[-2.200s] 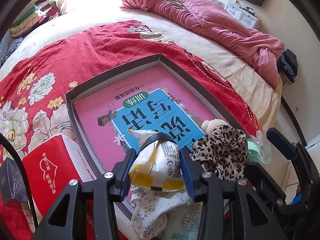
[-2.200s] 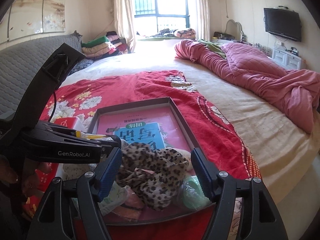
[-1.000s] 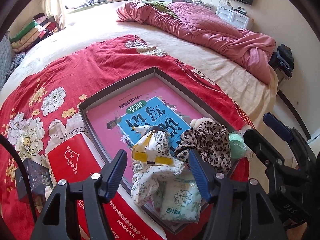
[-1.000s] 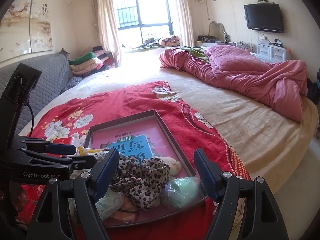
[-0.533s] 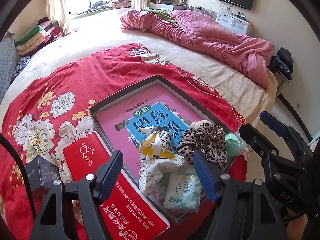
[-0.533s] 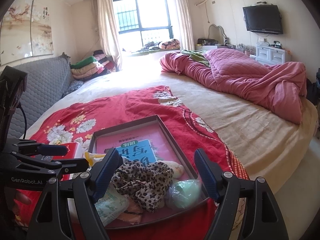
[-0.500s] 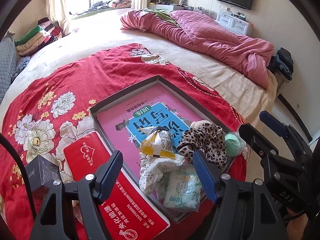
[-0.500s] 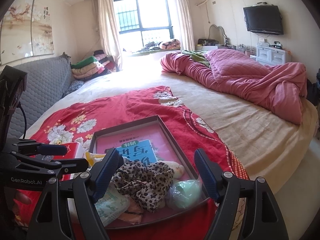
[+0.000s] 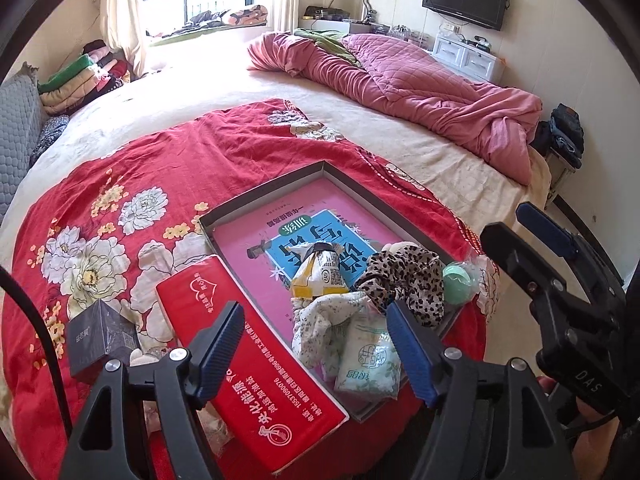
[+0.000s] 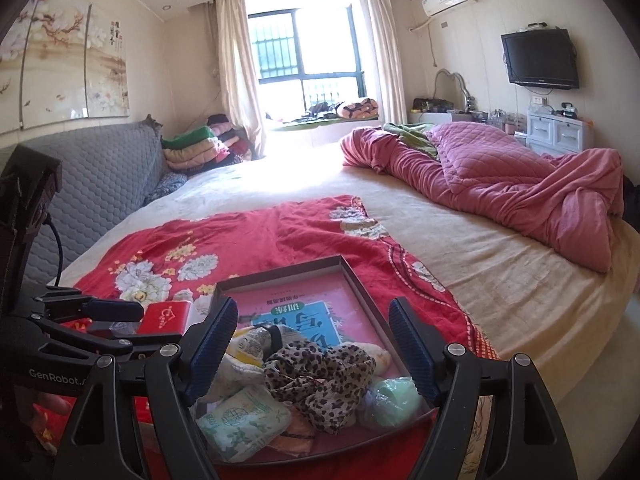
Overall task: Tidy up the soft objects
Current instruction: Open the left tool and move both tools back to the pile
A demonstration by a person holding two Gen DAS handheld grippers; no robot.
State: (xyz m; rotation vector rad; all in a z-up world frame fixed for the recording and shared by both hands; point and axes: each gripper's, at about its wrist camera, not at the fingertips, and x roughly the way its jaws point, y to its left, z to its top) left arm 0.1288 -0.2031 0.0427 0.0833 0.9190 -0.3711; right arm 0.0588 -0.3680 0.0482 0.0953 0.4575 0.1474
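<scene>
A shallow grey tray (image 9: 264,192) with a pink and blue liner lies on the red floral cloth (image 9: 120,168) on the bed. Piled at its near end are a yellow-white packet (image 9: 320,274), a leopard-print cloth (image 9: 412,276), a floral white cloth (image 9: 320,320), a pale green tissue pack (image 9: 368,364) and a green ball in plastic (image 9: 458,282). The same tray (image 10: 352,276) and leopard cloth (image 10: 320,380) show in the right wrist view. My left gripper (image 9: 316,344) is open and empty above the pile. My right gripper (image 10: 312,344) is open and empty, held back from the tray.
A red carton (image 9: 248,360) lies left of the tray, with a small dark box (image 9: 100,340) beside it. A rumpled pink quilt (image 9: 420,92) lies across the far right of the bed. Folded blankets (image 10: 200,148) are stacked near the window. A grey headboard (image 10: 92,176) runs along the left.
My left gripper has let go of the yellow-white packet, which now lies in the tray, and opened. Both grippers have drawn back and up from the tray.
</scene>
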